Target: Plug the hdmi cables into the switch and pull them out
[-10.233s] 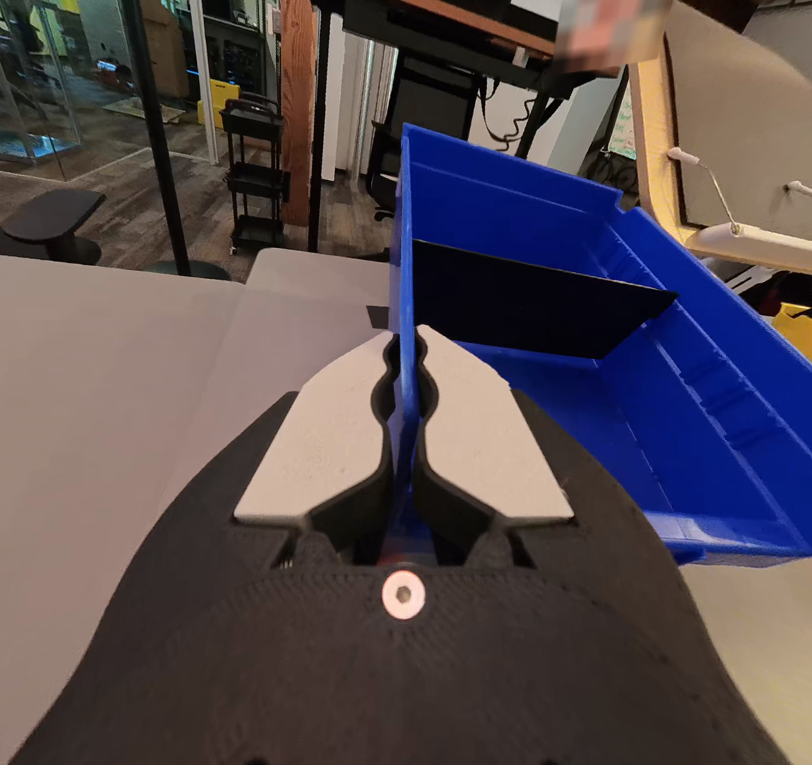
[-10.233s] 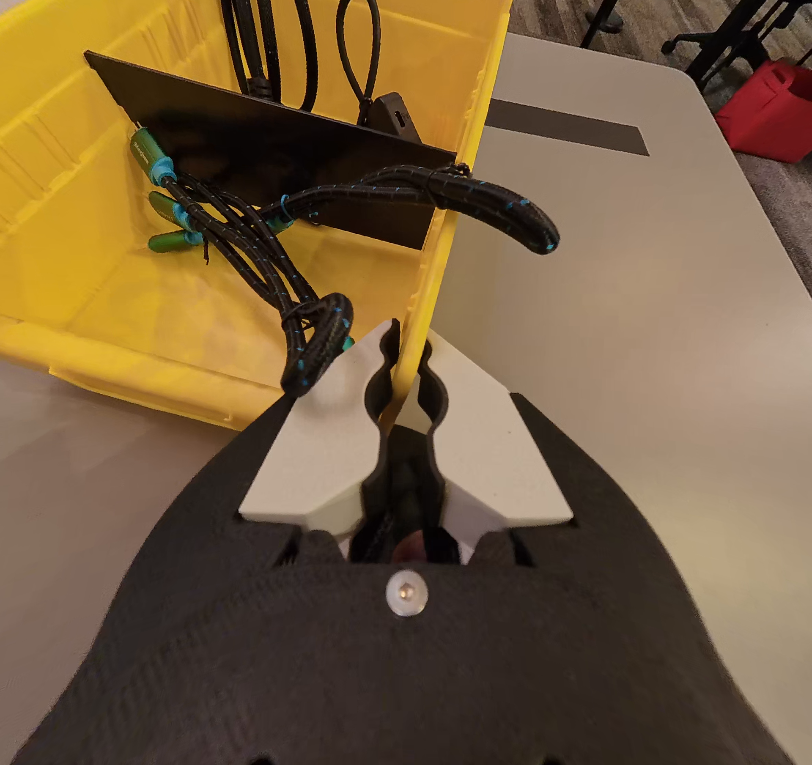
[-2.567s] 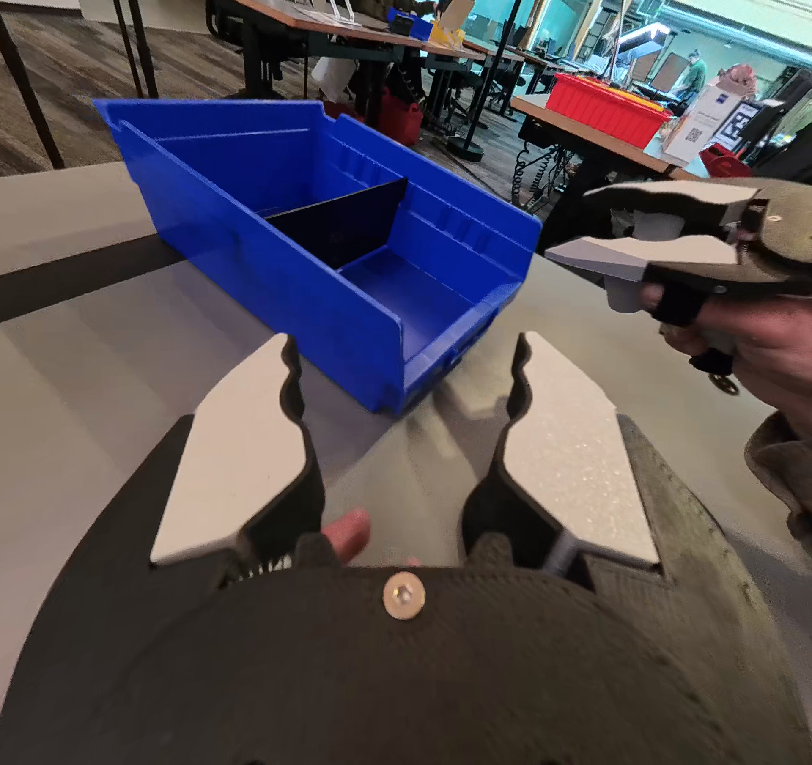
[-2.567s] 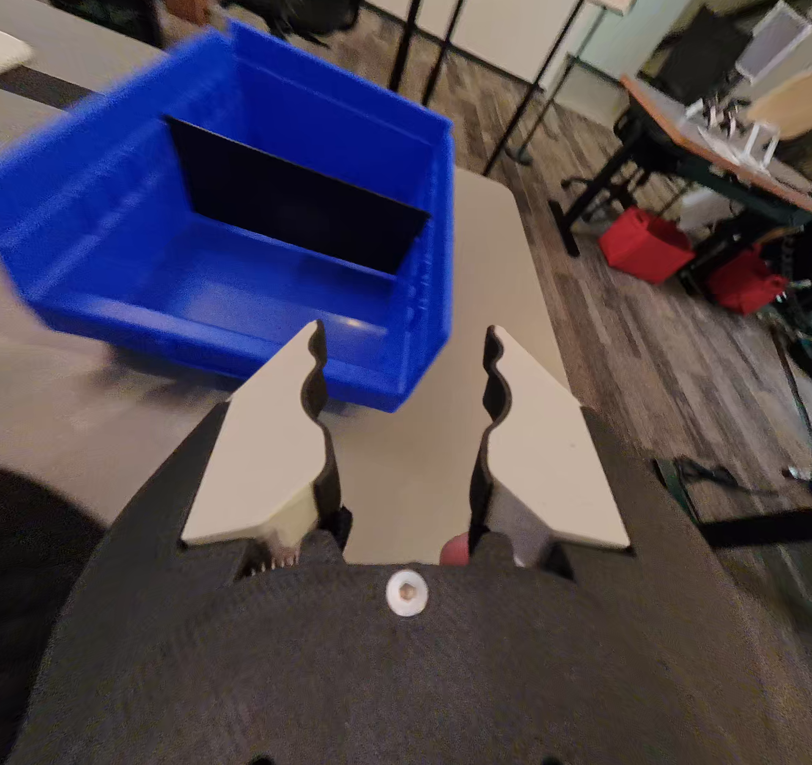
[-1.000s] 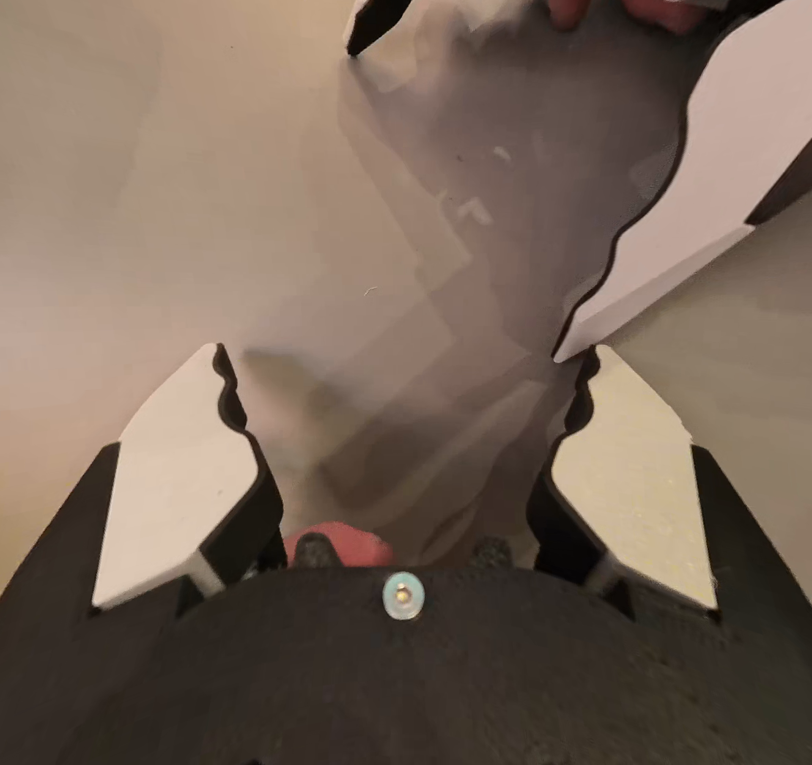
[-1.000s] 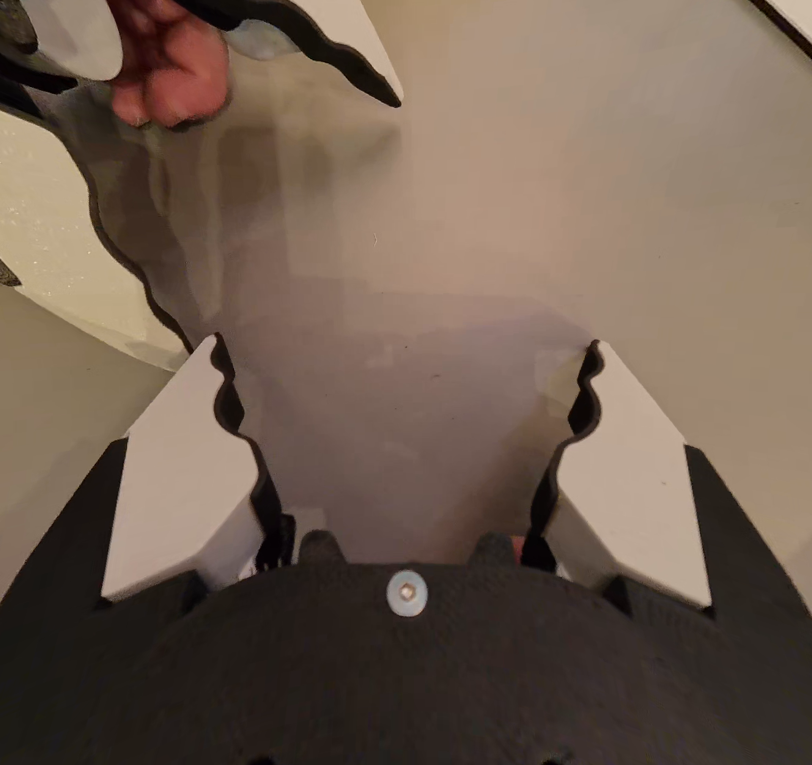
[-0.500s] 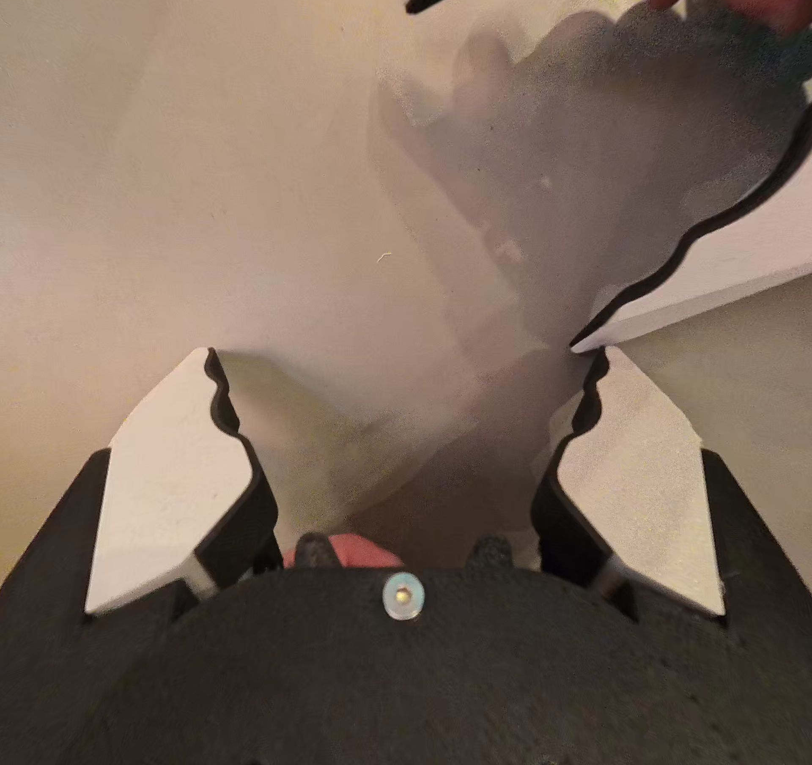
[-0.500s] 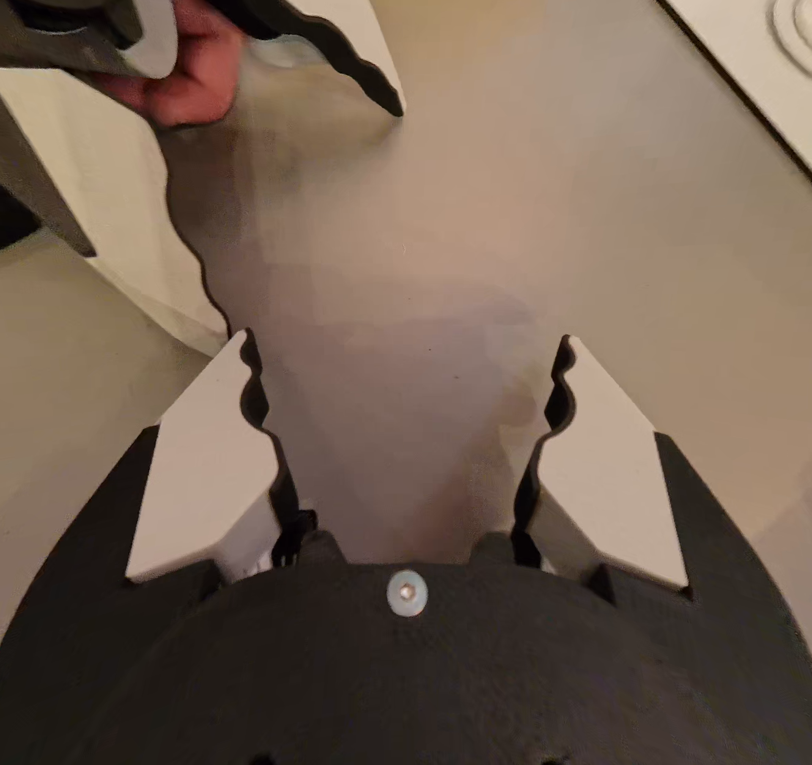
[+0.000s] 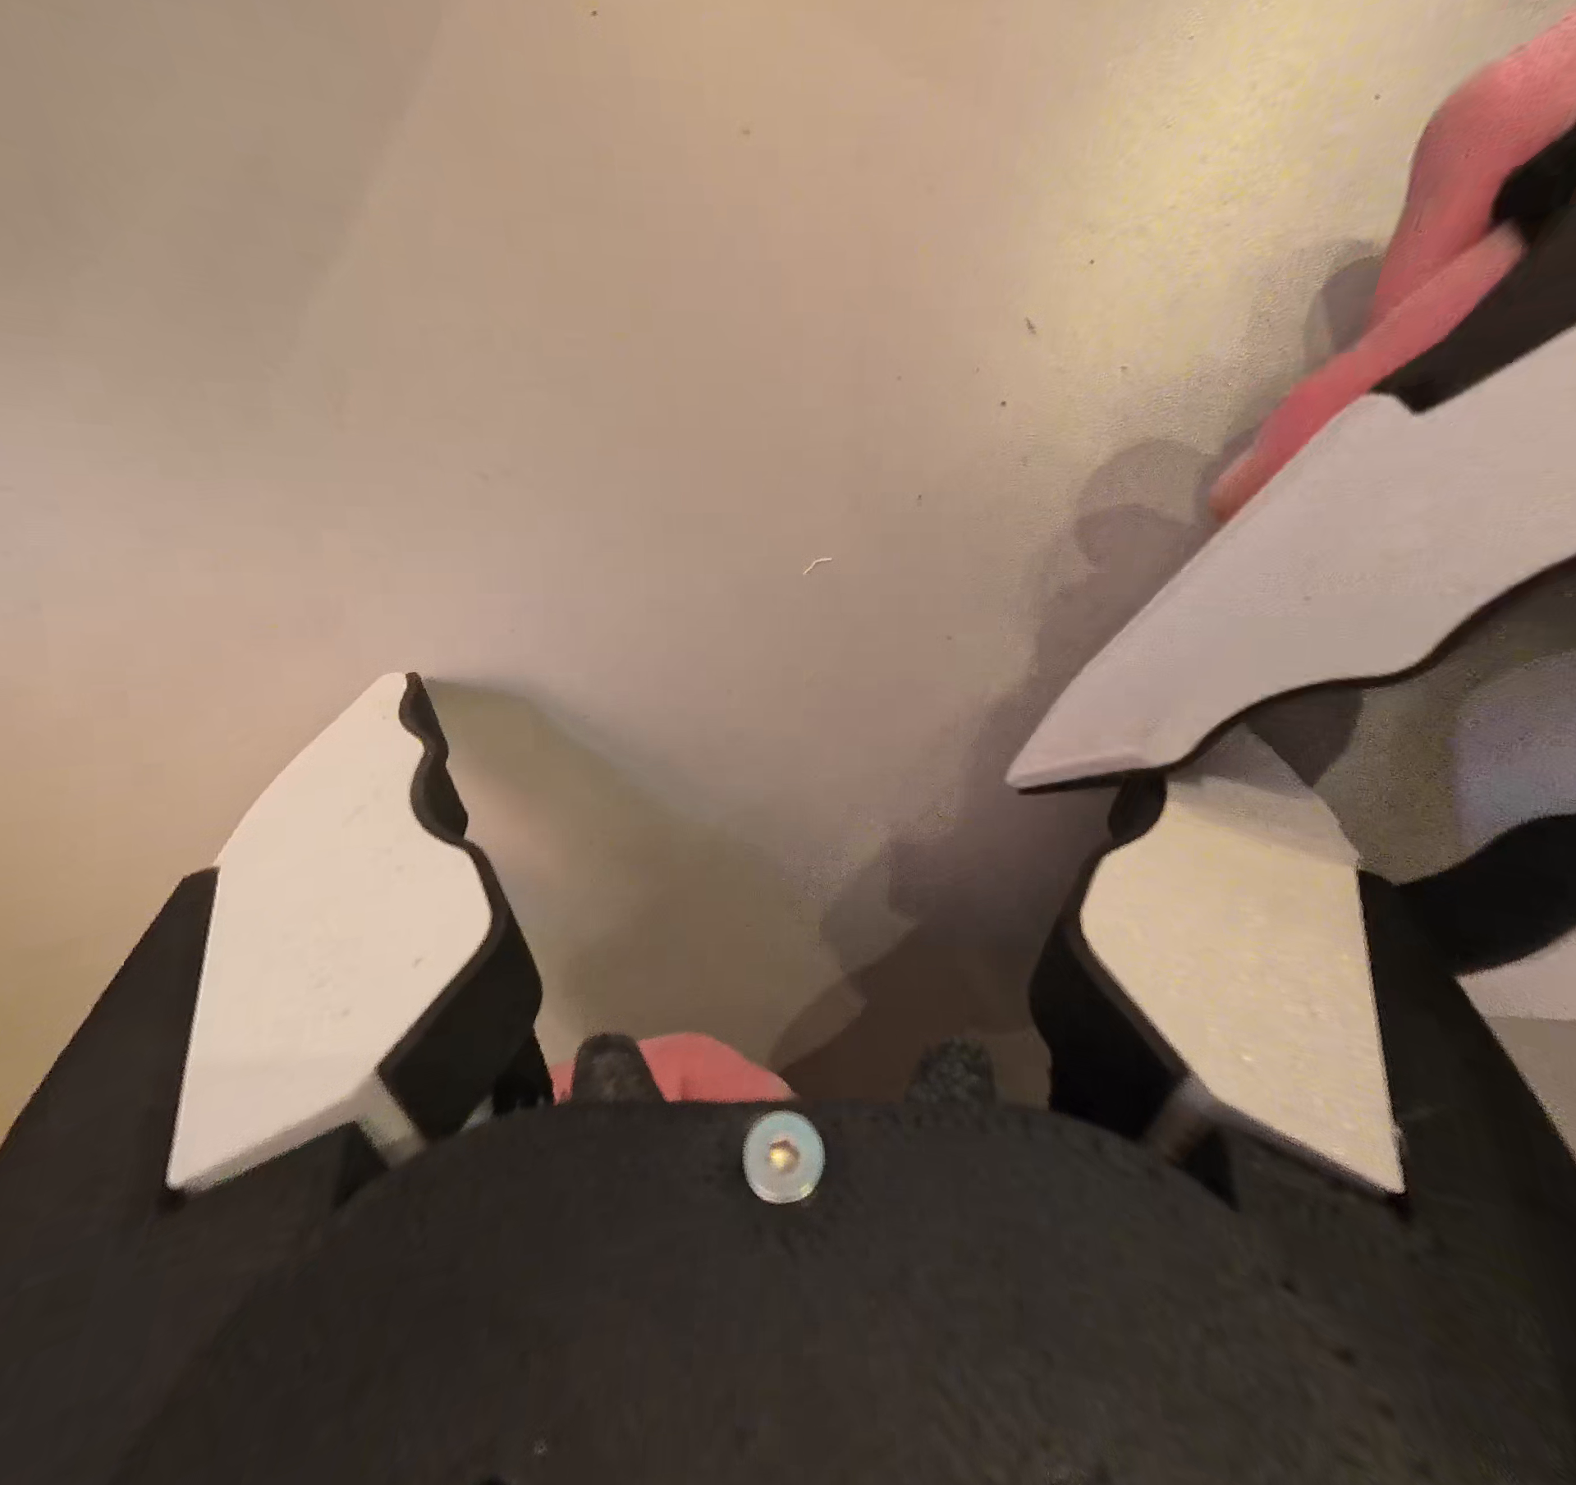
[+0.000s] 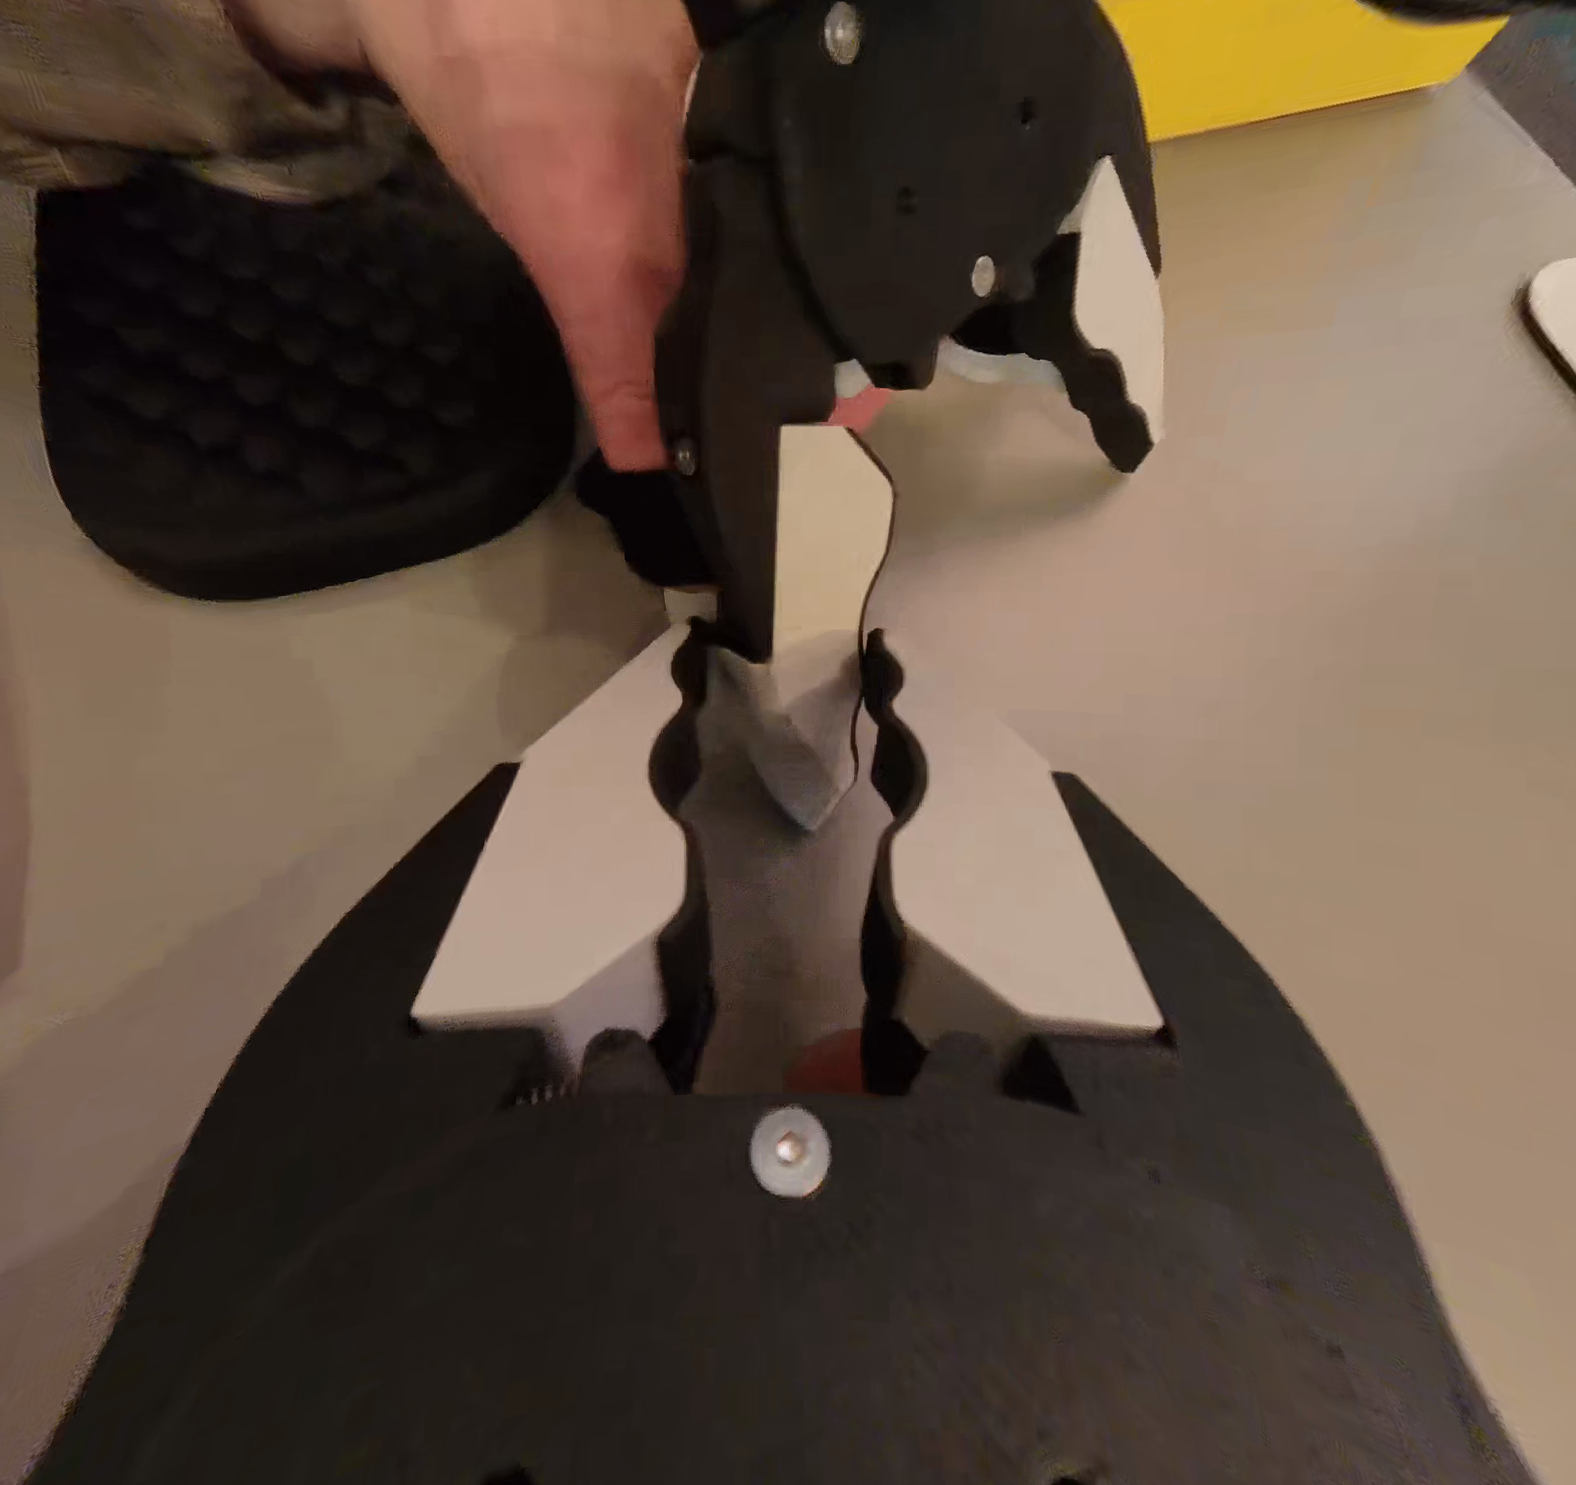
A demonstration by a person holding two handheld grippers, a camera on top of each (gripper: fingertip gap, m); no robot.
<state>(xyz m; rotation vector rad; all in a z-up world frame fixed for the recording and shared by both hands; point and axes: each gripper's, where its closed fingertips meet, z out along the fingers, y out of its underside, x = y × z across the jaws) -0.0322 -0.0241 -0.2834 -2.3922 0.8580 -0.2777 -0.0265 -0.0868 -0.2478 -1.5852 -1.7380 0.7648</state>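
In the left wrist view the left gripper (image 9: 772, 728) keeps its fingers spread wide over bare beige counter (image 9: 597, 293), holding nothing, much as half a second ago. What differs is the right gripper (image 9: 1279, 634): earlier one of its white fingers and a hand sat along the top right edge of the frame, and now a single white finger slants in from the right side, its tip just above the left gripper's right finger. A hand (image 9: 1467, 250) shows behind it at the upper right.

The right wrist view changes more. Half a second ago the right gripper (image 10: 789, 651) stood wide and looked down at plain counter; now its fingers have drawn in to a narrow gap, with nothing clamped between them, and the view looks across the counter (image 10: 1237, 676). The left gripper (image 10: 981, 523) fills the upper centre of the frame, pointing down, one of its white fingers reaching into the gap between the right gripper's tips. A hand (image 10: 554, 165) grips it from the upper left. A black dimpled pad (image 10: 281, 386) lies at the left, a yellow object (image 10: 1262, 37) at the upper right, and a white edge (image 10: 1552, 327) at the far right.

No HDMI cable or switch appears in either view, so their direction and their place relative to the grippers cannot be told.
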